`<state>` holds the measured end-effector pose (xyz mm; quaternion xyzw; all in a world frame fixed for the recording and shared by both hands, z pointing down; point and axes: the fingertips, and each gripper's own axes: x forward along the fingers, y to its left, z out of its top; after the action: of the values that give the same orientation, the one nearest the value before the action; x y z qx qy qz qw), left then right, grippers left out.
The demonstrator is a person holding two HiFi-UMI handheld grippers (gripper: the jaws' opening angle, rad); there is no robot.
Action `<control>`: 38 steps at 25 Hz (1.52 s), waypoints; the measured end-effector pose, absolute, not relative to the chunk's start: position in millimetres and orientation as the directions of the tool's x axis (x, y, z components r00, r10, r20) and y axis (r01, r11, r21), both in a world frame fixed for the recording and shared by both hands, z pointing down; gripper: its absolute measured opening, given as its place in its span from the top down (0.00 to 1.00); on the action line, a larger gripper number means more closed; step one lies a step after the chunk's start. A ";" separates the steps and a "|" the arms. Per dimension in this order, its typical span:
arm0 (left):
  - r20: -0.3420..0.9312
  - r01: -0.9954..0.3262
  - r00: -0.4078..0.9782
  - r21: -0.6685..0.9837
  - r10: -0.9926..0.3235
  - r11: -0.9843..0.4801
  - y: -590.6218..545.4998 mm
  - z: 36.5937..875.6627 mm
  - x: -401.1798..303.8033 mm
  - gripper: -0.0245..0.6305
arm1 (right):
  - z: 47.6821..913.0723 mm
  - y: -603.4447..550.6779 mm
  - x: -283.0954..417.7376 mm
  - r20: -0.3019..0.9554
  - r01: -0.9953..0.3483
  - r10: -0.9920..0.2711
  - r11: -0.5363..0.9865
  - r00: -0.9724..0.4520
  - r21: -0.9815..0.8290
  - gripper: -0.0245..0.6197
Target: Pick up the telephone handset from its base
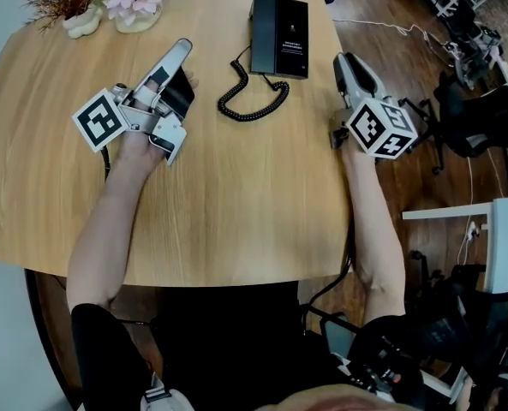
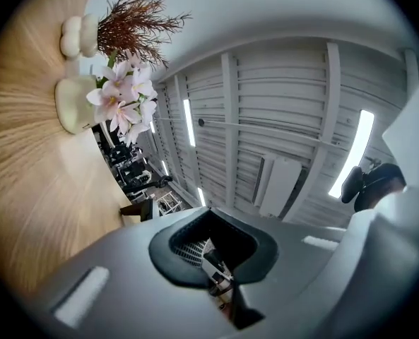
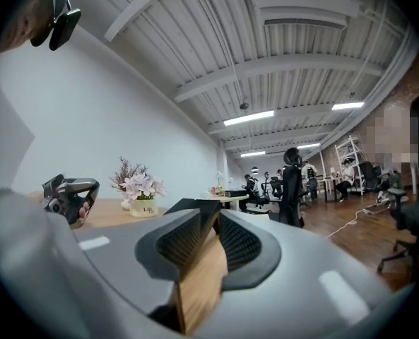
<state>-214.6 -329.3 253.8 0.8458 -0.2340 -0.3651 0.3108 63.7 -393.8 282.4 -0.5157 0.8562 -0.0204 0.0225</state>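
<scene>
The telephone handset (image 1: 263,22) rests on its base (image 1: 291,26) at the far edge of the table (image 1: 236,195). Its long axis runs far-to-near along the base's left side. The left tool (image 1: 183,48), closed and empty, faces that side. The right tool (image 1: 343,62), likewise closed and empty, stands across the base.
</scene>
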 end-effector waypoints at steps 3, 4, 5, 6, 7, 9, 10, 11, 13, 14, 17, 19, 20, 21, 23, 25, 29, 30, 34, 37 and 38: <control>-0.465 -0.173 0.649 0.681 -0.602 -0.712 -323.6 252.1 -206.7 0.96 | 283.8 -390.0 60.6 -0.010 -0.880 -0.881 0.474 -0.474 -0.033 0.83; -0.464 -0.171 0.652 0.680 -0.600 -0.713 -322.1 252.2 -205.4 0.96 | 284.1 -388.9 59.8 -0.007 -0.879 -0.880 0.475 -0.475 -0.026 0.83; -0.463 -0.170 0.654 0.681 -0.599 -0.712 -321.0 252.6 -204.6 0.96 | 284.5 -388.2 59.0 -0.004 -0.878 -0.879 0.477 -0.477 -0.021 0.83; -0.461 -0.169 0.655 0.683 -0.599 -0.710 -320.4 253.2 -204.2 0.96 | 284.9 -387.9 58.7 -0.002 -0.878 -0.878 0.479 -0.479 -0.020 0.83; -0.459 -0.169 0.655 0.685 -0.600 -0.709 -320.1 253.9 -204.0 0.96 | 285.3 -387.8 58.7 0.000 -0.877 -0.877 0.480 -0.480 -0.020 0.83; -0.458 -0.169 0.654 0.687 -0.602 -0.707 -319.9 254.3 -203.9 0.96 | 285.9 -387.9 58.4 0.002 -0.875 -0.875 0.484 -0.484 -0.022 0.83; -0.458 -0.168 0.654 0.687 -0.601 -0.707 -319.7 254.2 -203.8 0.96 | 286.1 -388.0 58.0 0.003 -0.874 -0.874 0.486 -0.486 -0.022 0.83; -0.459 -0.166 0.655 0.688 -0.600 -0.707 -319.5 254.0 -203.5 0.96 | 286.2 -387.9 57.3 0.004 -0.872 -0.872 0.489 -0.489 -0.022 0.83; -0.458 -0.166 0.658 0.687 -0.598 -0.708 -318.9 253.5 -202.9 0.96 | 286.1 -387.6 55.9 0.006 -0.869 -0.869 0.495 -0.495 -0.023 0.83; -0.456 -0.167 0.660 0.685 -0.597 -0.709 -318.7 253.2 -202.6 0.96 | 286.1 -387.5 55.4 0.007 -0.868 -0.868 0.496 -0.496 -0.023 0.83; -0.453 -0.172 0.664 0.682 -0.594 -0.711 -318.6 253.3 -202.2 0.96 | 286.4 -388.0 54.2 0.008 -0.866 -0.866 0.499 -0.500 -0.023 0.83; -0.451 -0.170 0.666 0.684 -0.594 -0.710 -319.0 254.1 -201.7 0.96 | 286.7 -388.1 53.7 0.008 -0.865 -0.865 0.502 -0.502 -0.023 0.83; -0.449 -0.167 0.667 0.687 -0.594 -0.707 -319.1 254.7 -201.4 0.96 | 286.7 -388.1 53.4 0.008 -0.864 -0.864 0.504 -0.504 -0.023 0.83; -0.447 -0.165 0.669 0.690 -0.595 -0.704 -319.2 255.3 -201.0 0.96 | 286.7 -388.0 52.8 0.008 -0.862 -0.862 0.506 -0.506 -0.023 0.83; -0.441 -0.168 0.671 0.692 -0.596 -0.702 -319.2 255.9 -200.7 0.96 | 286.9 -387.8 51.7 0.008 -0.860 -0.861 0.509 -0.509 -0.024 0.83; -0.437 -0.175 0.670 0.693 -0.600 -0.700 -320.1 256.7 -201.3 0.96 | 287.9 -387.9 51.3 0.009 -0.860 -0.860 0.510 -0.510 -0.025 0.83; -0.427 -0.178 0.665 0.705 -0.612 -0.686 -322.9 260.0 -202.0 0.96 | 289.2 -387.7 50.9 0.010 -0.860 -0.860 0.510 -0.511 -0.025 0.83; -0.420 -0.181 0.669 0.708 -0.613 -0.683 -323.5 261.1 -201.4 0.96 | 289.4 -387.7 50.7 0.010 -0.859 -0.859 0.511 -0.511 -0.024 0.83; -0.379 -0.248 0.714 0.649 -0.588 -0.720 -324.0 258.7 -191.2 0.96 | 290.8 -389.3 50.1 0.006 -0.860 -0.860 0.510 -0.510 -0.023 0.83; -0.296 -0.334 0.769 0.570 -0.566 -0.751 -327.7 262.6 -172.5 0.96 | 291.4 -389.8 49.8 0.006 -0.860 -0.860 0.510 -0.511 -0.020 0.83; -0.259 -0.353 0.783 0.564 -0.566 -0.747 -331.8 267.8 -166.6 0.93 | 292.2 -389.8 50.4 0.009 -0.860 -0.860 0.510 -0.511 -0.019 0.83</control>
<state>-166.6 -331.8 267.8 0.9102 -0.2524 -0.2119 0.2508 50.4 -389.8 292.2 -0.4946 0.8690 -0.0106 0.0011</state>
